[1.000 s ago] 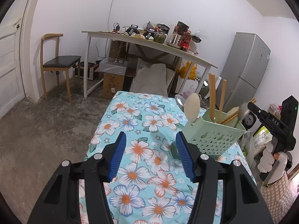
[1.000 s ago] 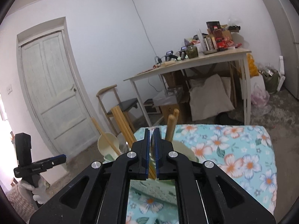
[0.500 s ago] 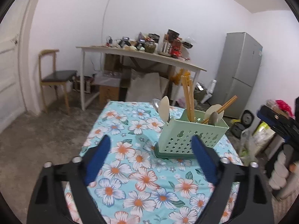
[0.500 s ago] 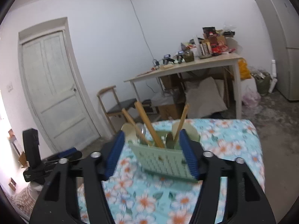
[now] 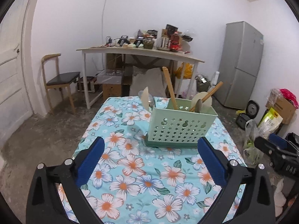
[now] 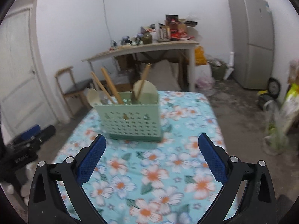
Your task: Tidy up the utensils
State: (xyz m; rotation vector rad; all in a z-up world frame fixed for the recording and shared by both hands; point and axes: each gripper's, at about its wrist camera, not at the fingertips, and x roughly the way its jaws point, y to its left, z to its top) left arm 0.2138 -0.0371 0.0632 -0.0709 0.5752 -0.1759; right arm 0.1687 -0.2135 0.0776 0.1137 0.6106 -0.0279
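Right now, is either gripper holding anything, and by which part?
Nothing is held. The left gripper and right gripper have just been opening, nothing between the jaws; the green utensil caddy stands apart.

Beyond your open jaws: white walls, a cluttered desk (image 5: 142,53), chair (image 5: 59,78) left, fridge (image 5: 241,65) right, bare concrete floor (image 5: 37,130).

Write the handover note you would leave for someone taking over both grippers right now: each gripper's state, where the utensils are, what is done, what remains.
Left gripper: jaws just opened wide, nothing between them.
Right gripper: the same, empty.
Green utensil holder stands upright on the floral tablecloth, ahead of both grippers, untouched.
Chopsticks and spoons stand in the holder.
Done: every utensil in view is in the holder.
Left: no loose utensils visible on the cloth; check outside these views.
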